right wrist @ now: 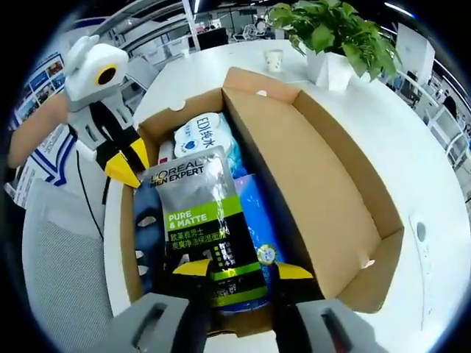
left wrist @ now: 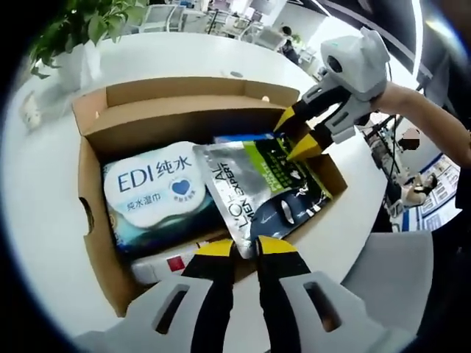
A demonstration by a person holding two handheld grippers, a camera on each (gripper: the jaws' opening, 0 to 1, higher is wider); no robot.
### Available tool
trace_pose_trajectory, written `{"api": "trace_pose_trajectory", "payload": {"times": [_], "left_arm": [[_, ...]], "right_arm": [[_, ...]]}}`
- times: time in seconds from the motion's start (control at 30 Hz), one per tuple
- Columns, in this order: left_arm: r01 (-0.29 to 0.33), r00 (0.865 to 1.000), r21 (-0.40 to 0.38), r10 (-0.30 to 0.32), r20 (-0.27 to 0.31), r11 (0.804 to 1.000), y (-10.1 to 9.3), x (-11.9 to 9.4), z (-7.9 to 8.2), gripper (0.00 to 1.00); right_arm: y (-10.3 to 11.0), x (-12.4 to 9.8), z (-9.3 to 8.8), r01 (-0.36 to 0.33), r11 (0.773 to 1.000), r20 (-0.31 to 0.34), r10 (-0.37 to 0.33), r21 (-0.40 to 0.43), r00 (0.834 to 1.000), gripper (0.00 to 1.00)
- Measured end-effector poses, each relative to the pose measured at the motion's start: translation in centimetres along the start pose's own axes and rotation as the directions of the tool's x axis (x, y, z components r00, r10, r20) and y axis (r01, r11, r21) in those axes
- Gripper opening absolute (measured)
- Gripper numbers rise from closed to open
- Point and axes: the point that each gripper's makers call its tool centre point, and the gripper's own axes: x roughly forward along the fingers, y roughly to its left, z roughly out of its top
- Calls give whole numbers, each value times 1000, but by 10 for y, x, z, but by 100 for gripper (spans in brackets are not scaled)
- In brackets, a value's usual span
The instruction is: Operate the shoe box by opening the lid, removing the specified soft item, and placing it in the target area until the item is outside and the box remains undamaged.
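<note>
left gripper view looks down into the open shoe box (left wrist: 96, 147) on the white bench (left wrist: 44, 191), its lid folded back on the far side. the grey and green sachet (left wrist: 268, 191), the soft item i take to be the one wanted, lies tilted on top of the other contents toward the right of the box, still inside it. the left tongs (left wrist: 246, 246) sit at its near edge with yellow tips narrow and either side of the foil; they look pinched on it, though the contact itself is hard to see. the right tongs (left wrist: 298, 132) reach in from the far right and meet the sachet's far corner, jaws close together.

in the right gripper view the sachet (right wrist: 210, 228) runs lengthwise away from the camera, its near end between the right tongs (right wrist: 243, 271), which stand fairly narrow around it. i cannot tell whether they truly clamp. the left tongs (right wrist: 125, 165) touch its far corner beside the box wall (right wrist: 129, 243).

risks, as i judge them: with both ends held, pulling apart could tear or crease the foil; a thin edge grip could slip and drop the sachet back in; lifting at an angle could snag the box wall or drag the whole box across the bench, bending the cardboard.

writing: the sachet reads "l'oréal men expert" and "pure & matte", with small chinese print below. the white wipes pack (left wrist: 154, 184) beside it, on the left, reads "edi 纯水" with a blue heart. a blue packet (right wrist: 257, 213) lies under the sachet; its print is unreadable.
</note>
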Motion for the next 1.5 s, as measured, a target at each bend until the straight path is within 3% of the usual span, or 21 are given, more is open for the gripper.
{"api": "trace_pose_trajectory", "payload": {"times": [0.13,0.33,0.4,0.47,0.53,0.7,0.77,1.5], "left_arm": [[7,1000,15,-7,-4,1000,-2,-1,0,6],[-3,1000,38,3,-6,999,-4,-1,-1,2],[-7,1000,41,7,-8,999,-4,-1,-1,2],[-15,1000,54,16,-14,998,-4,-1,-1,1],[-21,1000,61,22,-19,998,-4,-2,-2,1],[-33,999,50,33,7,998,-4,-3,3,0],[-39,999,57,39,3,998,-4,-3,3,0],[-53,998,26,52,45,998,0,-20,15,0]], "right_arm": [[5,1,-3,-26,999,-2,26,30,1000,23],[6,1,-4,-7,1000,-2,7,25,1000,22],[4,-2,-3,16,1000,-2,-16,7,1000,17],[-2,-4,-4,46,999,-5,-46,-10,999,6],[-2,-6,-5,40,999,-3,-40,-14,999,0],[4,-6,-8,23,1000,-13,-23,-20,1000,0],[3,-7,-7,37,996,-13,-38,-77,999,0],[4,-23,10,70,996,49,-67,-56,997,0]]}}
